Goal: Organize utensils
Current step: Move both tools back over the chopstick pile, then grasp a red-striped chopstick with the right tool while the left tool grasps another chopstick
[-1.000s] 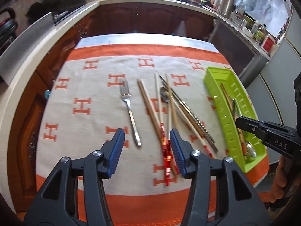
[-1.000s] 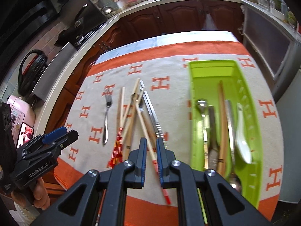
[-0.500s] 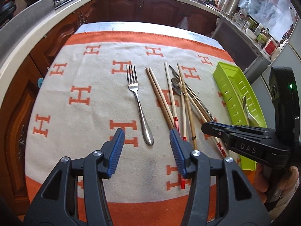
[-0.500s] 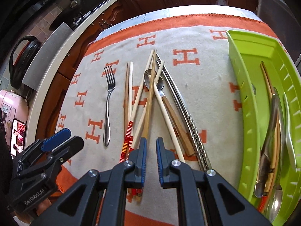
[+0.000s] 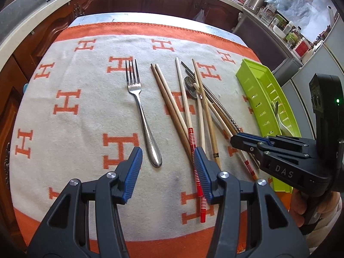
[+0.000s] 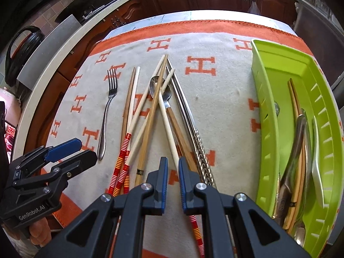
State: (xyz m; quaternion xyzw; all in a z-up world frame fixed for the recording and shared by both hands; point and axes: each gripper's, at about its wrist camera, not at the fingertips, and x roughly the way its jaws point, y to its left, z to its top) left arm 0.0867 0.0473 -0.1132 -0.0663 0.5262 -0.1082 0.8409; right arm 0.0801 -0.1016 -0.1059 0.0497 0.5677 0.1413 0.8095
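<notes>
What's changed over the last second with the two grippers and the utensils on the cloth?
Both grippers came down and forward toward the cloth. The left gripper, jaws wide, now lines up with the fork. The right gripper, jaws a narrow gap apart, closed in over the chopstick pile. Nothing was gripped or released; fork, chopsticks and green tray lie unmoved.

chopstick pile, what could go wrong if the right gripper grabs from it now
1. The chopsticks lie crossed over each other and over the spoon, so lifting one may drag or flip its neighbours.
2. The right gripper has its fingers only narrowly apart above several overlapping ends; it could pinch two sticks or miss.
3. The left gripper hangs open near the fork and the pile's edge, so the two could bump.
</notes>
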